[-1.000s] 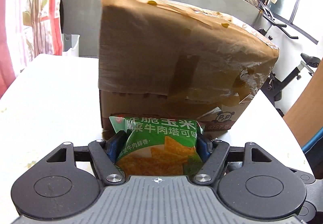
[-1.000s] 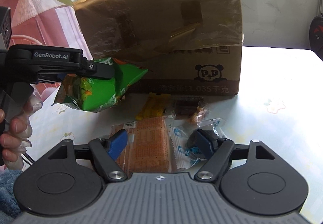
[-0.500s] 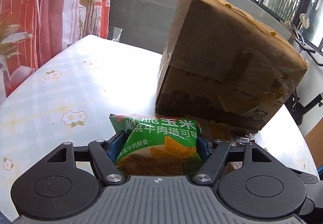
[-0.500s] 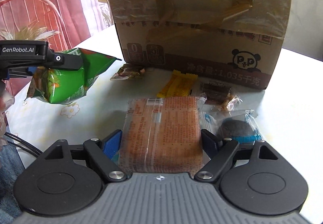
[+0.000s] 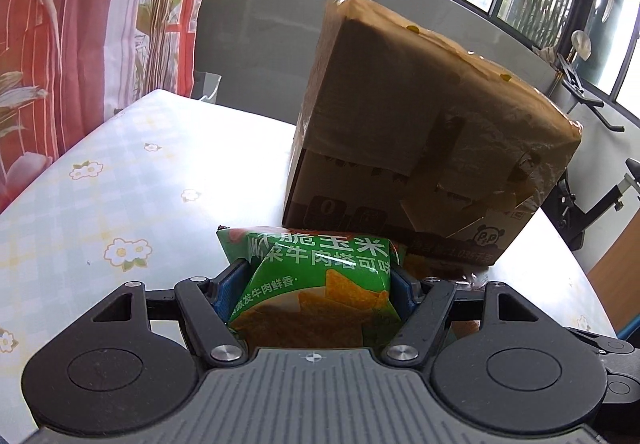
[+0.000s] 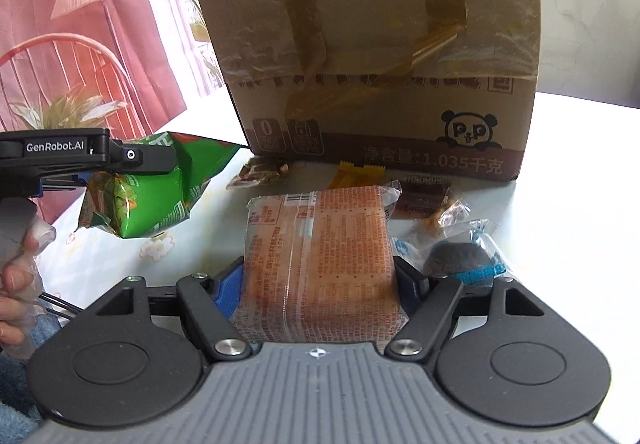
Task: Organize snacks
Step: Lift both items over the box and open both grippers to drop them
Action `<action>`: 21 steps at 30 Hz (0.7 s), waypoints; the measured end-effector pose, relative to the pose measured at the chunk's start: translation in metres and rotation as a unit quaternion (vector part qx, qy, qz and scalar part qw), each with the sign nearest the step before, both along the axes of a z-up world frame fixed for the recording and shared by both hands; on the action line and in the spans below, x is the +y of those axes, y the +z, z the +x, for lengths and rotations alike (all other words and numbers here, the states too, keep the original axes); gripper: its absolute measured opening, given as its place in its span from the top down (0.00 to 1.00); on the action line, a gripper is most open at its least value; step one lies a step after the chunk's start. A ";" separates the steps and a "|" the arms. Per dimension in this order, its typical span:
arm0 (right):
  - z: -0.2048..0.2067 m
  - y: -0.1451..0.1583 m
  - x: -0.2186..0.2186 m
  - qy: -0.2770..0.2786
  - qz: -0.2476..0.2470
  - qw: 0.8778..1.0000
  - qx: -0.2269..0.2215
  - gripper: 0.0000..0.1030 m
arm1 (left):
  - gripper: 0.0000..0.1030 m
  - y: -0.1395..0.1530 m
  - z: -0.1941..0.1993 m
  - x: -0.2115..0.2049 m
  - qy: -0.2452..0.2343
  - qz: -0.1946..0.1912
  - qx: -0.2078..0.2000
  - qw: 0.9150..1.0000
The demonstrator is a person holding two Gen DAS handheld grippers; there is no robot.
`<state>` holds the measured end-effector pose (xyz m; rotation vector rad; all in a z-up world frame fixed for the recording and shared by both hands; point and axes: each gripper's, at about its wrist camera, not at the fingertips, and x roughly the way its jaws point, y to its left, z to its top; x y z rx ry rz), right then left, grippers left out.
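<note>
Foil crinkling in your left gripper [image 5: 316,284]: it's clamping the glossy green chip bag [image 5: 316,284], printed corn triangles, held above the floral tablecloth [image 5: 120,204]. Your right gripper [image 6: 318,284] is squeezing the clear-wrapped orange cracker pack [image 6: 320,256], fine print unreadable. Taped cardboard box [image 6: 380,76] is standing behind, showing a panda logo and "1.035千克". "GenRobot.AI" is showing on the left gripper's arm.

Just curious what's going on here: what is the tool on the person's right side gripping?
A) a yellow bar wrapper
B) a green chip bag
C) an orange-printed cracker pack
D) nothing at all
C: in the right wrist view the right tool has its fingers pressed on both sides of the orange-printed cracker pack, while the green chip bag sits in the left tool.
</note>
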<state>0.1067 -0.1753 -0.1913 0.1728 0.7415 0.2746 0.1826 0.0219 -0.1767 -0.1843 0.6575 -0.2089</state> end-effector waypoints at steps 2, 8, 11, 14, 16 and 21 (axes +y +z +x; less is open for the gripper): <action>-0.002 0.010 -0.005 -0.007 0.019 1.000 -0.013 0.27 | 0.28 0.010 -0.004 0.000 0.002 0.001 -0.024 1.000; -0.008 0.050 -0.016 -0.011 0.022 0.996 -0.083 0.27 | 0.28 0.052 -0.011 -0.001 -0.003 0.014 -0.101 0.995; -0.007 0.076 -0.022 -0.010 0.016 0.992 -0.121 0.27 | 0.28 0.077 -0.010 -0.006 -0.013 0.021 -0.140 0.990; -0.003 0.104 -0.028 -0.008 0.013 0.987 -0.159 0.27 | 0.28 0.104 -0.004 -0.014 -0.024 0.031 -0.174 0.984; 0.002 0.122 -0.033 -0.008 0.017 0.983 -0.182 0.27 | 0.28 0.120 0.002 -0.020 -0.034 0.037 -0.196 0.979; 0.031 0.160 -0.042 -0.004 -0.005 0.975 -0.222 0.27 | 0.28 0.150 0.034 -0.038 -0.059 0.037 -0.213 0.975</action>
